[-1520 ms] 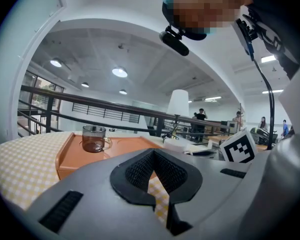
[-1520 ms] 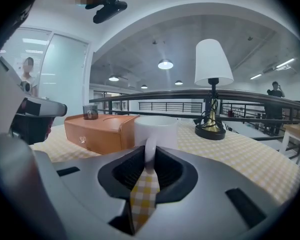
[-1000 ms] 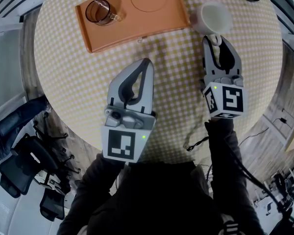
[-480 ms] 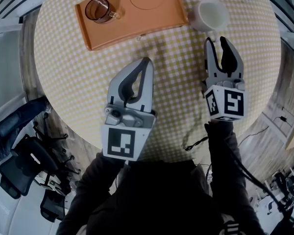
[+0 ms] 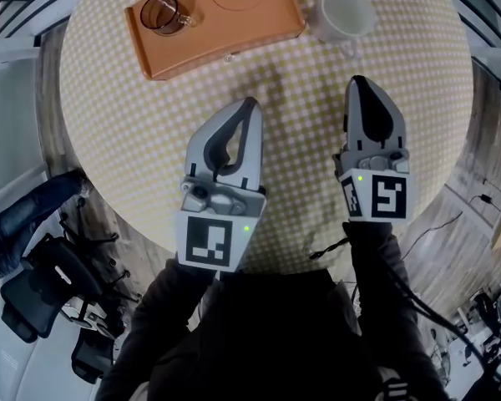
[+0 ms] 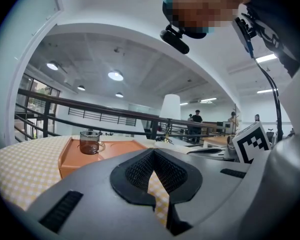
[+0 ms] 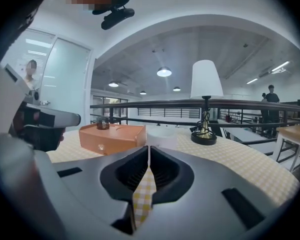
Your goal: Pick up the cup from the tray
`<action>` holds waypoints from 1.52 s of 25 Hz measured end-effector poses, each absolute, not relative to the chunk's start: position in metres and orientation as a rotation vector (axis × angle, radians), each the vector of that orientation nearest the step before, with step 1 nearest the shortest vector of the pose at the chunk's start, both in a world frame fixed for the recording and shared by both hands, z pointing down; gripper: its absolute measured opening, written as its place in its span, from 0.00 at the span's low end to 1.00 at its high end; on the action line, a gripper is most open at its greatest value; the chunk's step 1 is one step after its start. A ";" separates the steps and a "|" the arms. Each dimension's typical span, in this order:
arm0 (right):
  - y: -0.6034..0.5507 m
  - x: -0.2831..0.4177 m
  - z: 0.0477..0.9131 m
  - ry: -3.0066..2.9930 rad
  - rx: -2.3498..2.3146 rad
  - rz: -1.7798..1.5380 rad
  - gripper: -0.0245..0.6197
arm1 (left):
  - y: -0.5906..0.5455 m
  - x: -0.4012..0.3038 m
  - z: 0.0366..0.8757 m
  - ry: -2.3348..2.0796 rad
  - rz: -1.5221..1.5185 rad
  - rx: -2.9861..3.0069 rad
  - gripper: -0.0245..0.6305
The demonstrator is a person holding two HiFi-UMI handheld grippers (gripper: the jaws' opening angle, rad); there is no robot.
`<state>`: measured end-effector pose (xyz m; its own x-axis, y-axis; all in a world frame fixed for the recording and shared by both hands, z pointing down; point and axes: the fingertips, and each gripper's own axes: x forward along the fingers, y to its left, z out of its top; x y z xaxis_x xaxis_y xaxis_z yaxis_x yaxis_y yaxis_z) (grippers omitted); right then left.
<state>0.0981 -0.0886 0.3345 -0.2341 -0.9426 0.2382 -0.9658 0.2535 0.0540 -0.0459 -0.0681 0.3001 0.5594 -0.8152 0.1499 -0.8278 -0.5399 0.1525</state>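
An orange tray [image 5: 234, 19] lies at the table's far side, and a brown glass cup [image 5: 165, 12] stands in its left corner. A white cup [image 5: 344, 15] stands on the checked cloth just right of the tray. My right gripper [image 5: 357, 82] hovers a short way in front of the white cup; its jaws have just been closing, they are shut and nothing is between them. The right gripper view shows that white cup [image 7: 161, 136] straight ahead beyond the jaws. My left gripper [image 5: 249, 105] is shut and empty over the middle of the table, pointing at the tray [image 6: 105, 151] and the glass cup [image 6: 91, 142].
A round table with a yellow checked cloth [image 5: 301, 132] carries everything. A table lamp [image 7: 205, 104] with a white shade stands to the right behind the white cup. Railings and office chairs [image 5: 42, 282] surround the table.
The right gripper has drawn back from the white cup toward me and its open jaws have closed empty. The white cup stays on the cloth. The left gripper has not moved.
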 end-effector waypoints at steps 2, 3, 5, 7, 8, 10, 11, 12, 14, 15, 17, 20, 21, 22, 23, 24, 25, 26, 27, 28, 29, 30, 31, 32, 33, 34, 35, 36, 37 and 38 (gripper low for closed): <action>-0.090 0.086 0.330 -2.329 1.765 0.157 0.06 | -0.071 -0.050 0.299 -1.389 0.090 2.585 0.04; -0.091 0.081 0.327 -2.341 1.754 0.158 0.06 | -0.073 -0.052 0.297 -1.396 0.089 2.583 0.04; -0.092 0.072 0.319 -2.368 1.734 0.153 0.06 | -0.076 -0.054 0.293 -1.407 0.091 2.583 0.04; -0.090 0.065 0.312 -2.394 1.712 0.142 0.06 | -0.077 -0.053 0.290 -1.416 0.089 2.585 0.04; -0.088 0.062 0.310 -2.406 1.701 0.138 0.06 | -0.077 -0.053 0.290 -1.420 0.086 2.584 0.04; -0.085 0.056 0.309 -2.428 1.681 0.133 0.06 | -0.075 -0.053 0.292 -1.426 0.085 2.585 0.04; -0.084 0.054 0.310 -2.439 1.672 0.132 0.06 | -0.075 -0.052 0.294 -1.428 0.089 2.589 0.04; -0.084 0.053 0.311 -2.448 1.665 0.131 0.06 | -0.075 -0.051 0.296 -1.429 0.095 2.592 0.04; -0.086 0.052 0.314 -2.463 1.656 0.125 0.06 | -0.078 -0.050 0.303 -1.435 0.110 2.590 0.04; -0.088 0.052 0.317 -2.468 1.653 0.123 0.06 | -0.080 -0.051 0.308 -1.441 0.117 2.582 0.04; -0.091 0.051 0.327 -2.481 1.647 0.124 0.06 | -0.083 -0.052 0.319 -1.453 0.127 2.568 0.04; -0.091 0.057 0.327 -2.487 1.642 0.129 0.06 | -0.085 -0.046 0.315 -1.461 0.107 2.569 0.04; -0.091 0.061 0.319 -2.483 1.641 0.127 0.06 | -0.084 -0.042 0.308 -1.462 0.100 2.571 0.04; -0.090 0.065 0.310 -2.479 1.639 0.122 0.06 | -0.084 -0.037 0.299 -1.461 0.096 2.571 0.04; -0.090 0.068 0.301 -2.476 1.637 0.118 0.06 | -0.084 -0.034 0.291 -1.462 0.093 2.568 0.04; -0.091 0.069 0.295 -2.476 1.633 0.116 0.06 | -0.085 -0.032 0.285 -1.464 0.091 2.564 0.04; -0.092 0.068 0.291 -2.478 1.629 0.115 0.06 | -0.085 -0.033 0.282 -1.467 0.089 2.559 0.04; -0.092 0.064 0.291 -2.481 1.624 0.115 0.06 | -0.085 -0.036 0.283 -1.471 0.088 2.555 0.04; -0.092 0.058 0.294 -2.486 1.618 0.116 0.06 | -0.085 -0.042 0.285 -1.475 0.087 2.552 0.04; -0.092 0.050 0.299 -2.491 1.612 0.117 0.06 | -0.084 -0.050 0.290 -1.480 0.087 2.549 0.04; -0.092 0.042 0.304 -2.497 1.606 0.119 0.06 | -0.083 -0.057 0.295 -1.486 0.086 2.546 0.04; -0.092 0.036 0.309 -2.503 1.599 0.120 0.06 | -0.082 -0.063 0.300 -1.493 0.085 2.543 0.04; -0.093 0.032 0.313 -2.509 1.592 0.120 0.06 | -0.083 -0.067 0.304 -1.500 0.086 2.540 0.04; -0.095 0.030 0.316 -2.517 1.585 0.120 0.06 | -0.084 -0.067 0.307 -1.507 0.086 2.537 0.04; -0.099 0.030 0.318 -2.525 1.577 0.121 0.06 | -0.087 -0.066 0.309 -1.513 0.086 2.532 0.04; -0.103 0.032 0.319 -2.532 1.569 0.123 0.06 | -0.089 -0.064 0.310 -1.518 0.086 2.526 0.04; -0.107 0.033 0.317 -2.539 1.561 0.123 0.06 | -0.092 -0.061 0.310 -1.521 0.087 2.520 0.04; -0.111 0.034 0.315 -2.546 1.552 0.121 0.06 | -0.094 -0.058 0.309 -1.525 0.087 2.515 0.04; -0.115 0.035 0.312 -2.554 1.542 0.115 0.07 | -0.096 -0.057 0.308 -1.529 0.086 2.511 0.04; -0.120 0.035 0.308 -2.562 1.530 0.109 0.06 | -0.098 -0.055 0.305 -1.534 0.084 2.508 0.04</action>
